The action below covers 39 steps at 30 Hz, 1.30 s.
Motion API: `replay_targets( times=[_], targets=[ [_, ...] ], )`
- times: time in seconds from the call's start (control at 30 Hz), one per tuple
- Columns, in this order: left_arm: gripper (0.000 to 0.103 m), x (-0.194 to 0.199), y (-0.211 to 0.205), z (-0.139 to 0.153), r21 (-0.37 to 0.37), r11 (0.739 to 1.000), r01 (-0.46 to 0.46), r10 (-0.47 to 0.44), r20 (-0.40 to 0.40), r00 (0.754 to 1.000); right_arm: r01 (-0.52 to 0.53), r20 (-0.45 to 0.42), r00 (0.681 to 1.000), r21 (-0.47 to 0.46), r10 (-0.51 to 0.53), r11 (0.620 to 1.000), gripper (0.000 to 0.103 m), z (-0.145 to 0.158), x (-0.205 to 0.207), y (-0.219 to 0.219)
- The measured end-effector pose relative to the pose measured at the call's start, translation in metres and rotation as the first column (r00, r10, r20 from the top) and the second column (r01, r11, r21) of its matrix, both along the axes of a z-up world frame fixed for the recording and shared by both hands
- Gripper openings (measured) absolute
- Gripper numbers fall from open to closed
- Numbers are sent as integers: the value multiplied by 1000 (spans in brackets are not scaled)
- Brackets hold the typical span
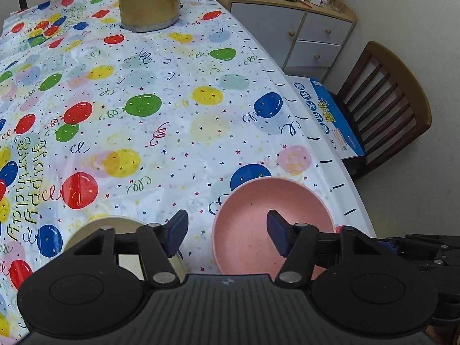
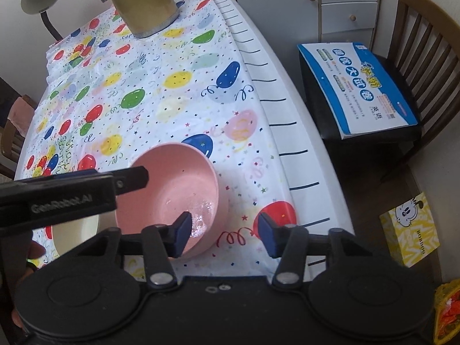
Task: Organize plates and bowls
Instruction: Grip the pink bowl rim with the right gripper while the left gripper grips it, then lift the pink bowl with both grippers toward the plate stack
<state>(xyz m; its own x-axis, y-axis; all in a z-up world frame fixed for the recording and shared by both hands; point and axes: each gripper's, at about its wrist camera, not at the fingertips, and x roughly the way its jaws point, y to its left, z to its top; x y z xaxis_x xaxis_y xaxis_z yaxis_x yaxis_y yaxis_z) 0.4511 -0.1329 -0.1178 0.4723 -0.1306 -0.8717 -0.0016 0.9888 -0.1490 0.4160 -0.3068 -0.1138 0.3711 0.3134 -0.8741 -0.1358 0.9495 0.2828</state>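
Two hand-held grippers hang over the desk (image 1: 161,92) with its balloon cloth. Left hand-held gripper (image 1: 227,231), jaws half open, straddles the near-left rim of the pink bowl (image 1: 273,201) without pressing it; right hand-held gripper (image 2: 224,231), likewise half open, straddles the bowl's right wall. A cream plate (image 1: 115,224) lies just left of the bowl

Glossy plastic tablecloth (image 1: 172,109), matt pink bowl (image 1: 258,215), brass-look metal kettle (image 1: 148,0).
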Motion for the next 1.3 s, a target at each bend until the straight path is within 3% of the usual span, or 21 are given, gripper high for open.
replay_targets(
  times=[0.07, 0.37, 0.57, 0.9, 1.3],
  targets=[
    [39, 1, -2, -2, 0, 1000, 8, -8, -9, 1000, 1, -5, 1000, -3, -1, 1000, 41, -1, 1, 1],
    [16, 1, -2, -15, 24, 1000, -18, 19, -60, 998, 1, -15, 1000, -7, -1, 1000, 19, -6, 5, 8],
    [9, -3, -1, -17, 29, 999, -16, 18, -64, 998, -6, -12, 1000, -19, 6, 1000, 11, -4, 4, 13],
    [8, -16, -4, -11, 23, 1000, -10, 12, -83, 996, -10, -10, 1000, -72, 10, 997, 9, 1, -2, 17],
    [8, -54, 2, 17, 8, 1000, 12, -11, -69, 998, -15, 8, 1000, -90, 16, 996, 8, 26, -29, 19]
  ],
)
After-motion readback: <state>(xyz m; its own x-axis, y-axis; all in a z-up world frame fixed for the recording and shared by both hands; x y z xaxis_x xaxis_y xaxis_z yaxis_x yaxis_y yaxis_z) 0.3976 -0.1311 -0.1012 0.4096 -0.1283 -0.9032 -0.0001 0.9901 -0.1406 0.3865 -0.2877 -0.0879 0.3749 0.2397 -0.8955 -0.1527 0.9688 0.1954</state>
